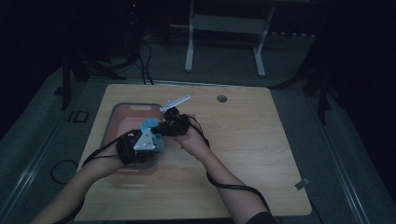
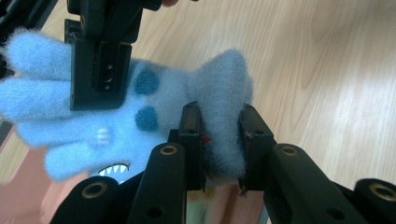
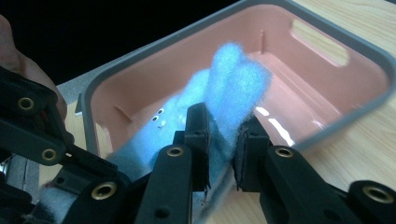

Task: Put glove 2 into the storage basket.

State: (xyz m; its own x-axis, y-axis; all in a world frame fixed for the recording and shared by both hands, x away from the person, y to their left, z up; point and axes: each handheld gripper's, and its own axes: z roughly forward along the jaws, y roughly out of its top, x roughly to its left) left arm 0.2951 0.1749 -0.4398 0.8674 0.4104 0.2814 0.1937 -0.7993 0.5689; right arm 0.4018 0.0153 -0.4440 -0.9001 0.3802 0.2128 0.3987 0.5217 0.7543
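A fuzzy light-blue glove [image 2: 163,102] with dark blue spots and a toothy mouth print hangs stretched between both grippers over the bin's right rim [image 1: 150,123]. My left gripper [image 2: 222,140] is shut on one folded end of the glove. My right gripper [image 3: 223,149] is shut on the glove's fingers [image 3: 233,79]. In the left gripper view the right gripper [image 2: 100,60] clamps those fingers from above. In the high view the left gripper [image 1: 154,133] and the right gripper [image 1: 161,126] meet close together at the bin's right edge.
A pink bin with a grey rim [image 1: 135,106] sits on the left part of the wooden table [image 1: 243,140]; its inside [image 3: 299,93] looks bare. A round hole [image 1: 222,98] is near the table's far edge. Cables trail from both grippers.
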